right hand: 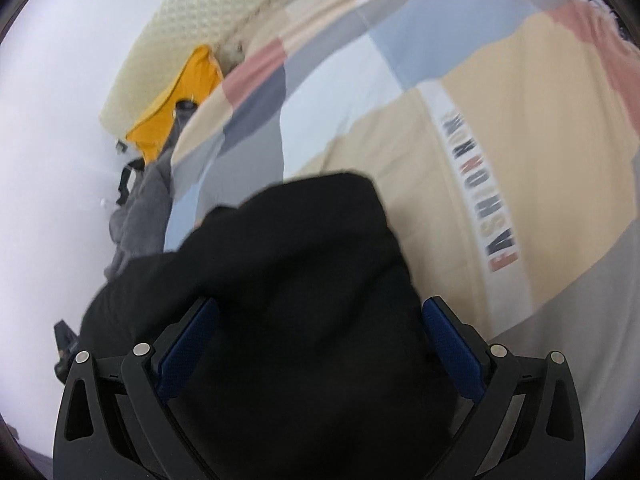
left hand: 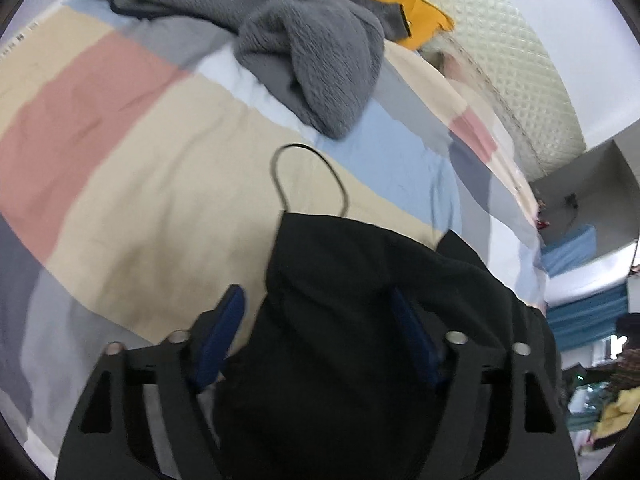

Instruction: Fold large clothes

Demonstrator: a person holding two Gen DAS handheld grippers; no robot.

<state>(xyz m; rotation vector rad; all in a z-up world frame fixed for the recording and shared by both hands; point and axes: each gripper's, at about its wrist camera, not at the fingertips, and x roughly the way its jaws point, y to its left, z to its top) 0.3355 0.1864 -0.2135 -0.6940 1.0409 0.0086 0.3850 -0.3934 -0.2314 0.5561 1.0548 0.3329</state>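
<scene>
Black garment point(left hand: 360, 320) — bunched between the spread fingers of both left tool point(left hand: 320, 336) and right tool point(right hand: 320, 344), above the patchwork bed point(left hand: 160, 184), broad bare bedding ahead. Left view only: grey fleece point(left hand: 312, 60) near headboard edge, cord loop point(left hand: 308, 176). Right view only: lettered strip point(right hand: 480, 192).

Clearly a bedroom in a home. Shown by a bed spread with a patchwork-coloured sheet point(left hand: 168, 148) in cream, pink, blue and grey blocks, backed by a quilted cream headboard point(left hand: 516, 60) against a plain pale wall point(right hand: 52, 128). Further marked by clothes strewn near the headboard: a grey fleece garment point(left hand: 308, 60) and a yellow garment point(right hand: 176, 108).
</scene>
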